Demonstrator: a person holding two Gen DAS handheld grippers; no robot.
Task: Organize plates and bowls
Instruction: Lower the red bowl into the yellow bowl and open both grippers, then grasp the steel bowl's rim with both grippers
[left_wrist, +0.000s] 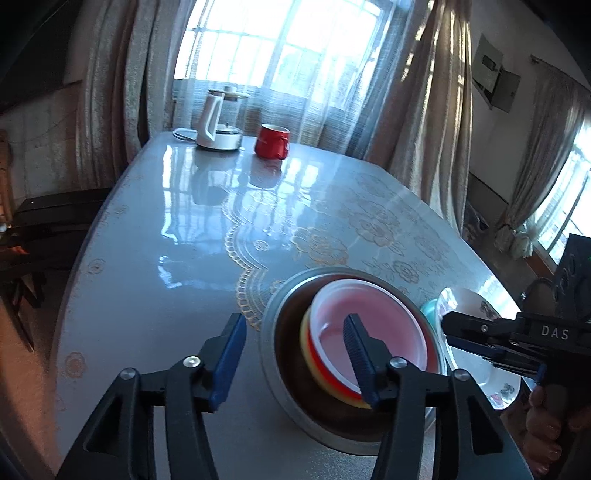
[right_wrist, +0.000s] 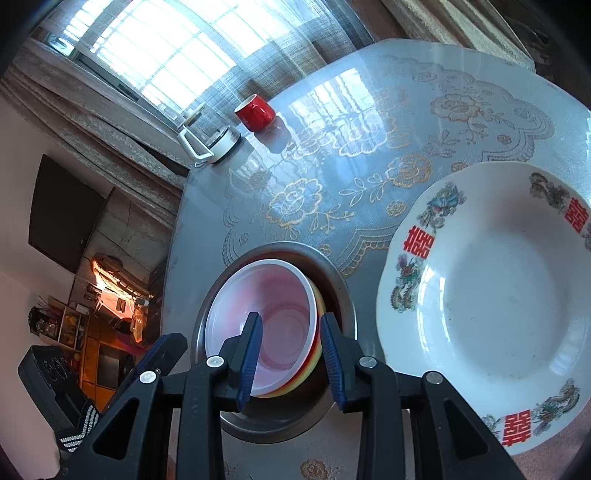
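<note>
We saw the stacked plastic bowls (right_wrist: 266, 325) nested in a steel basin (right_wrist: 332, 273) beneath our jaws; left gripper (left_wrist: 295, 354) released, right gripper (right_wrist: 291, 354) parted, empty. The floral plate (right_wrist: 491, 302) lay beside it on the glossy table (left_wrist: 155, 258), by curtained windows.

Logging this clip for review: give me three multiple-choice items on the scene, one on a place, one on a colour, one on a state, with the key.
1. Where do the stacked plastic bowls sit?
A. inside the metal basin
B. on the white plate
C. beside the kettle

2. What colour is the mug?
A. blue
B. red
C. green

3. How is the left gripper?
A. clamped on a bowl
C. holding the plate
B. open, gripping nothing

Key: 1 A, the basin's rim rings the bowls; 2 B, plainly red in both views; 3 B, its fingers stand apart, pressing on nothing.
</note>
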